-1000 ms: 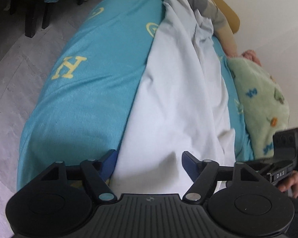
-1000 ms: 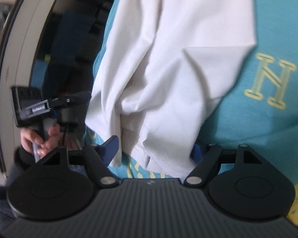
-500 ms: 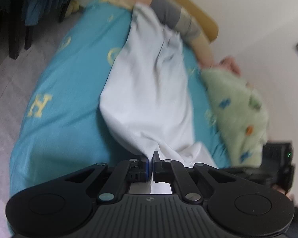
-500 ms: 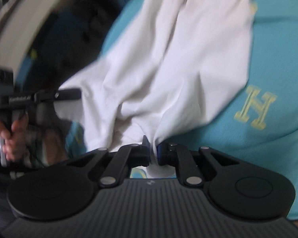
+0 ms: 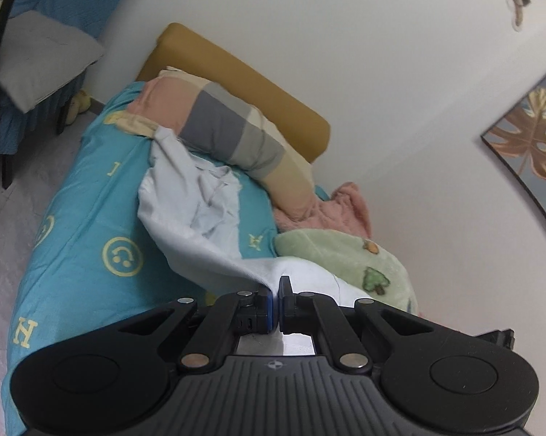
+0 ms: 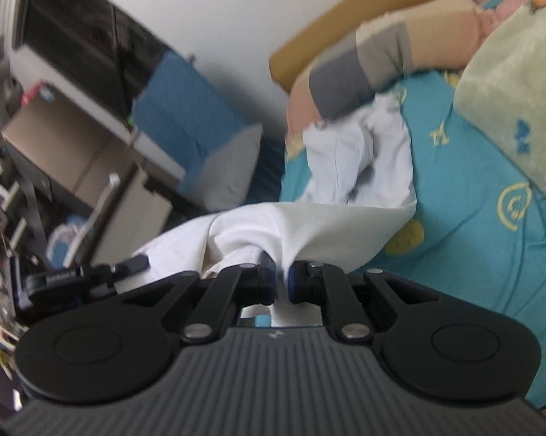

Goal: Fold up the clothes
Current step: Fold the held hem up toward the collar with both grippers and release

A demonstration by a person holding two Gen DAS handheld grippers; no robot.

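Note:
A white garment [image 5: 200, 232] lies partly on a bed with a turquoise sheet [image 5: 73, 254]; its near end is lifted off the sheet. My left gripper [image 5: 276, 303] is shut on one edge of the garment. My right gripper [image 6: 281, 283] is shut on another bunched edge of the white garment [image 6: 309, 221], which hangs stretched above the sheet [image 6: 472, 254]. The garment's far end rests crumpled against the striped pillow [image 5: 236, 130]. The left gripper also shows at the left in the right wrist view [image 6: 84, 276].
A green fleece blanket [image 5: 345, 258] and a pink blanket [image 5: 331, 210] lie by the wall. A mustard headboard [image 5: 244, 80] stands behind the pillow. A chair with a grey cushion [image 5: 37, 58] and cluttered furniture [image 6: 73, 127] stand beside the bed.
Both grippers went from open around the garment's edge to shut on it. They have since risen and lifted the near end off the bed, which bunches the garment toward the pillow.

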